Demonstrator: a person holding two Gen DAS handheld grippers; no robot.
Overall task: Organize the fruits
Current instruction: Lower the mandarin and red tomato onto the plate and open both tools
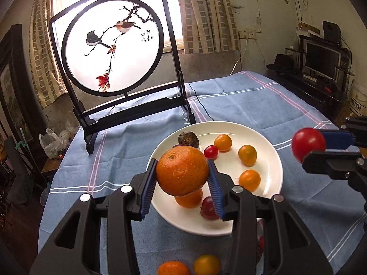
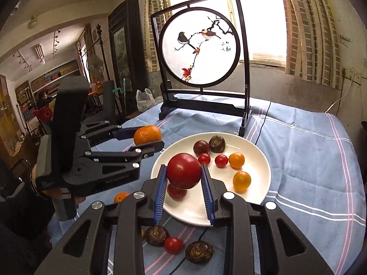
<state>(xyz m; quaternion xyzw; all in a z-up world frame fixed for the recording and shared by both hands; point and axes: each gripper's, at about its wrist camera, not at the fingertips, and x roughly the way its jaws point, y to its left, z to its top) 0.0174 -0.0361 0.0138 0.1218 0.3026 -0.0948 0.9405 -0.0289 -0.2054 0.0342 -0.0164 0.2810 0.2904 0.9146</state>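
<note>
While both grippers hang above the table, each one holds one fruit. The left gripper [image 1: 182,171] clamps a mandarin [image 1: 182,170] between its two blue ribbed pads; the skin is orange, dimpled and a little shiny, the shape round and slightly flat. The right gripper [image 2: 184,171] has its jaws narrow and squeezes one large red tomato [image 2: 184,170], smooth, glossy and almost a ball. Both fruits are in the air over the near part of the white plate [image 2: 259,183].

The plate is one, round, shallow and glazed, and it lies on a blue woven tablecloth [image 2: 309,160] with white and pink stripes. In the right wrist view I count seven fruits on it: two yellow-orange cherry tomatoes [image 2: 241,181], two small red cherry tomatoes [image 2: 221,160], one dark purple round fruit [image 2: 201,147], one rough brown one [image 2: 217,144] and one red fruit [image 2: 176,191] partly hidden under the held tomato. The left wrist view shows more fruits on the plate that the grippers cover, so the full number I cannot tell.

On the cloth before the plate lie two brown rough fruits [image 2: 199,252], one red cherry tomato [image 2: 173,245] and one more mandarin [image 2: 121,197].

Behind the plate stands one screen [image 2: 199,45]: a dark square frame with a round translucent panel, painted with two birds on a branch.
</note>
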